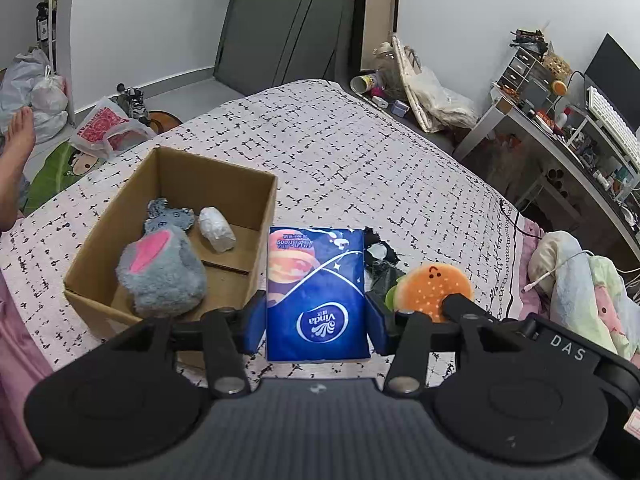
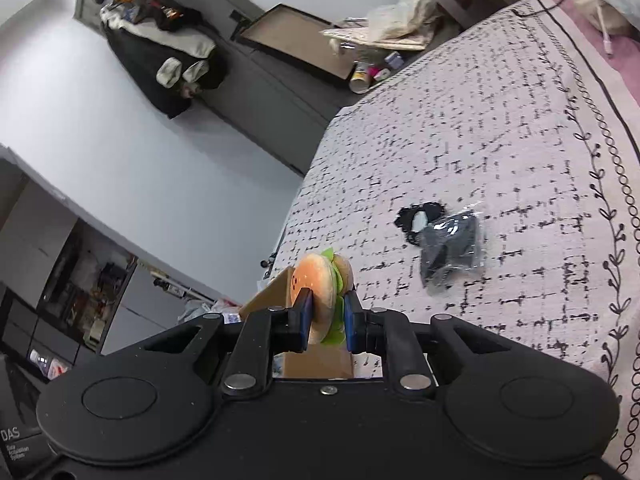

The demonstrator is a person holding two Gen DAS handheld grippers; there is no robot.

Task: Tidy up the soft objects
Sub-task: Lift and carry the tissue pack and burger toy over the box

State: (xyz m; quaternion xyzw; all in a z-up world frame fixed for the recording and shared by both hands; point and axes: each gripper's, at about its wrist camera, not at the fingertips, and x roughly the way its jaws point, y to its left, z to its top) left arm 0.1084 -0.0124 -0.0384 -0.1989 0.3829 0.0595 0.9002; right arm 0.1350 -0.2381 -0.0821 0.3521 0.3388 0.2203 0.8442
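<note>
Now my left tool (image 1: 316,316) holds the blue tissue pack (image 1: 317,292) beside the cardboard box (image 1: 256,216), while my right tool (image 2: 325,322) grips the burger plush (image 2: 320,288).

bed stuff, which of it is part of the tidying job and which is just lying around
Part of the job: tissue pack in left gripper; burger plush in right gripper; cardboard box holding grey plush and white bundle; black packet.

Lying about: white cable, rumpled blanket, desk clutter.
</note>
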